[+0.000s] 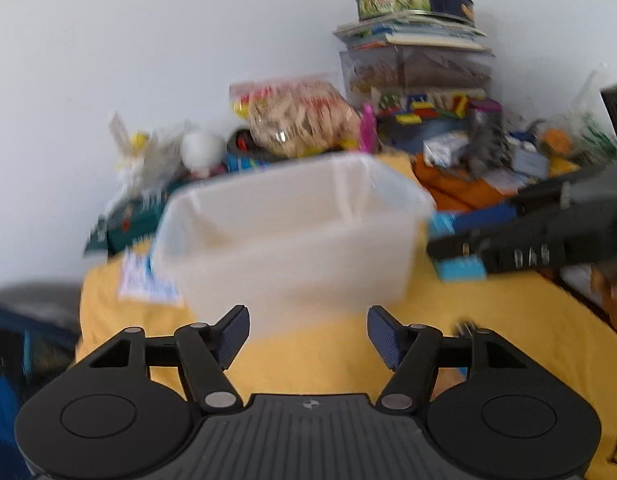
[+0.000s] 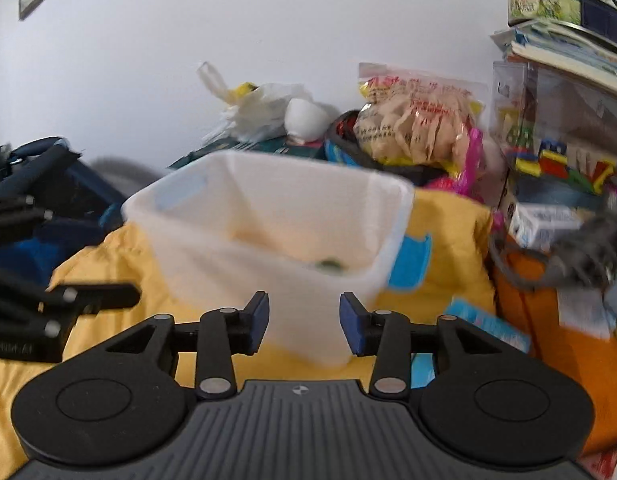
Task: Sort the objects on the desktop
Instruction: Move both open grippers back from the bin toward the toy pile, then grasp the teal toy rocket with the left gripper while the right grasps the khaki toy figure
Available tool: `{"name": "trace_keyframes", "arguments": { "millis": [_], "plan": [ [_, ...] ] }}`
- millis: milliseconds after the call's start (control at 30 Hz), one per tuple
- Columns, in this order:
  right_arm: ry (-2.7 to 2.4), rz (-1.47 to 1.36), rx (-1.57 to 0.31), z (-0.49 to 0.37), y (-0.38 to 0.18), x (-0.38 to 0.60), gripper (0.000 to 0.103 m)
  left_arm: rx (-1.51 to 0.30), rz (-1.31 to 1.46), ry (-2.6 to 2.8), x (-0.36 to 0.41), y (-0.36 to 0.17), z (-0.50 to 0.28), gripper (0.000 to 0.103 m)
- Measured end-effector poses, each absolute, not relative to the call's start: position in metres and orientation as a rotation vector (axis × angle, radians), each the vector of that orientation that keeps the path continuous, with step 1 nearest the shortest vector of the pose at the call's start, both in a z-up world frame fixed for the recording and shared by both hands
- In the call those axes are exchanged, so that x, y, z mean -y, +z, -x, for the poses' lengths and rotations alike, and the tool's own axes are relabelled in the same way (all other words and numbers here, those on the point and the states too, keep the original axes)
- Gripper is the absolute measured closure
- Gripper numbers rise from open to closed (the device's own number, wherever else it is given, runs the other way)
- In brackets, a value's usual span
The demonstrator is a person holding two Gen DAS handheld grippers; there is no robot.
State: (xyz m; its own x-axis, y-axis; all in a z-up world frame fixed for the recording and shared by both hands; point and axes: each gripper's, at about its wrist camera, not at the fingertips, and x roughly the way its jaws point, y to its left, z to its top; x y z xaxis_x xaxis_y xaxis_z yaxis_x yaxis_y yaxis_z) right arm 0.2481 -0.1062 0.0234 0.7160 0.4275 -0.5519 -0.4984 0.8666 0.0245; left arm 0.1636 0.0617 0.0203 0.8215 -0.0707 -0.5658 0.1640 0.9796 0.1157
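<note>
A translucent white plastic bin (image 1: 300, 276) stands on a yellow cloth (image 1: 308, 364), just ahead of both grippers. In the right wrist view the bin (image 2: 212, 264) holds a small green thing (image 2: 330, 266) near its bottom; the picture is too blurred to tell what it is. My left gripper (image 1: 308, 324) is open just short of the bin's near wall, with nothing between its blue pads. My right gripper (image 2: 304, 312) is partly open, also bare, close to the bin's near corner. Each gripper shows at the edge of the other's view: the right one (image 1: 528, 240), the left one (image 2: 68, 300).
Clutter lines the wall behind the bin: a bag of snacks (image 2: 416, 124), white plastic bags (image 2: 260, 112), and a clear box of coloured blocks (image 2: 556, 160) under books and a round tin (image 1: 414, 0). An orange cloth (image 2: 556, 320) lies right, dark bags (image 2: 40, 184) left.
</note>
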Motion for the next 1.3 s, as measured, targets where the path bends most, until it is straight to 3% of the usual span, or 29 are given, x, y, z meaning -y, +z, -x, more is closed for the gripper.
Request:
{"name": "trace_keyframes", "arguments": {
  "millis": [300, 833, 1133, 1200, 1300],
  "plan": [
    [0.547, 0.160, -0.634, -0.172, -0.007, 0.128, 0.060, -0.805, 0.020, -0.090, -0.057, -0.038, -0.087, 0.034],
    [0.627, 0.272, -0.773, -0.081, -0.049, 0.112, 0.054, -0.913, 0.063, -0.134, -0.046, -0.069, -0.080, 0.034],
    [0.534, 0.273, -0.762, -0.087, -0.041, 0.093, 0.054, -0.892, 0.166, -0.119, -0.075, -0.083, -0.128, 0.055],
    [0.509, 0.288, -0.766, -0.083, -0.041, 0.088, 0.053, -0.862, 0.136, -0.132, -0.079, -0.088, -0.133, 0.066],
    [0.468, 0.297, -0.775, -0.075, -0.041, 0.084, 0.053, -0.823, 0.079, -0.168, -0.083, -0.093, -0.136, 0.066]
  ]
}}
